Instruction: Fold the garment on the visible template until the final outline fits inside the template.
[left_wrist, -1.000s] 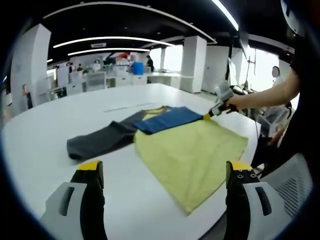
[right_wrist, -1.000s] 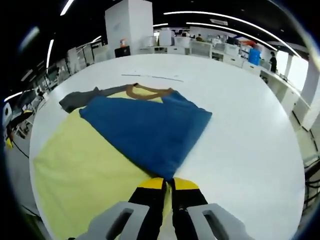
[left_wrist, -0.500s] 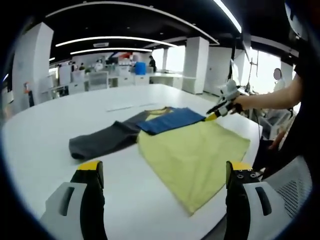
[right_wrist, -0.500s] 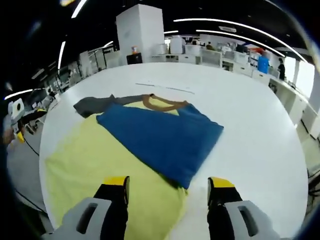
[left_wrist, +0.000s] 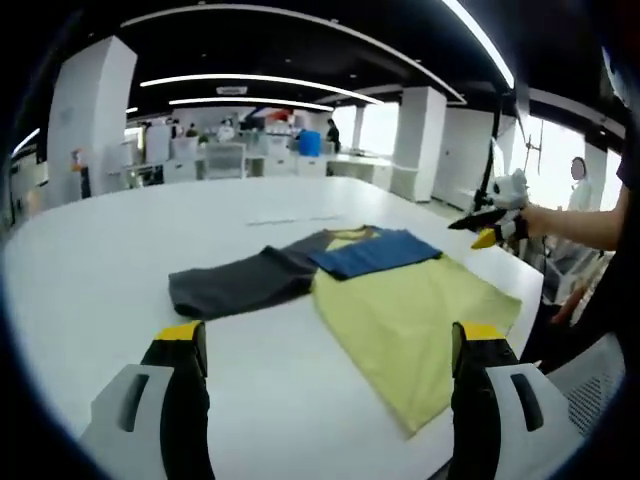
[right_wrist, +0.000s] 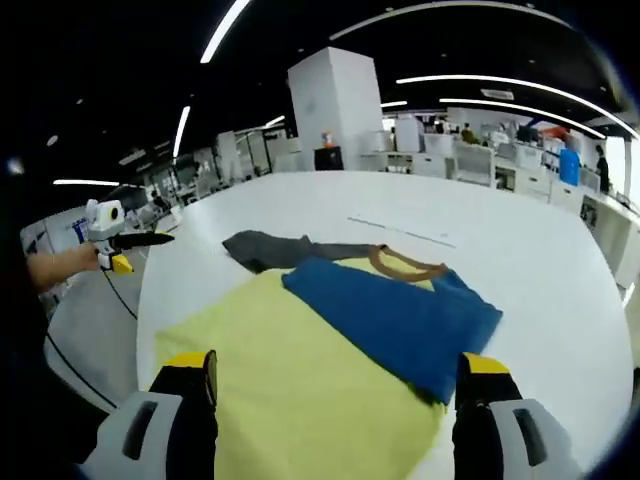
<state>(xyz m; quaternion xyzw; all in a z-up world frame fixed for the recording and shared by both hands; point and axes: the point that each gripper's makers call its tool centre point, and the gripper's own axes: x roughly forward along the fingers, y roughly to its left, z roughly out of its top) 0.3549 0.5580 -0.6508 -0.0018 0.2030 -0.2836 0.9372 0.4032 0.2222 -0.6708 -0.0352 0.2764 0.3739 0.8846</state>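
A yellow short-sleeved garment (left_wrist: 410, 310) lies spread flat on the broad white round tabletop (left_wrist: 110, 240), with one blue sleeve (left_wrist: 375, 252) folded inward over its upper part, just below the brown-edged collar (right_wrist: 405, 265), and a dark grey sleeve (left_wrist: 240, 280) stretched out flat on the tabletop to the other side. No template outline can be made out under the cloth, and nothing readable appears on the garment or the tabletop. The left tongs (left_wrist: 322, 355) stand wide apart and empty, near the garment's lower hem. The right tongs (right_wrist: 335, 380) are also spread wide and hold nothing, above the yellow body near the blue sleeve's tip. A second ago the right tongs were pinched shut on the corner of the blue sleeve; half a second ago they had already parted and the sleeve lay where it lies now. In the left gripper view, the right tongs (left_wrist: 482, 228), which were down at the cloth's edge a second ago, are now raised clear of the tabletop off the garment's far side.
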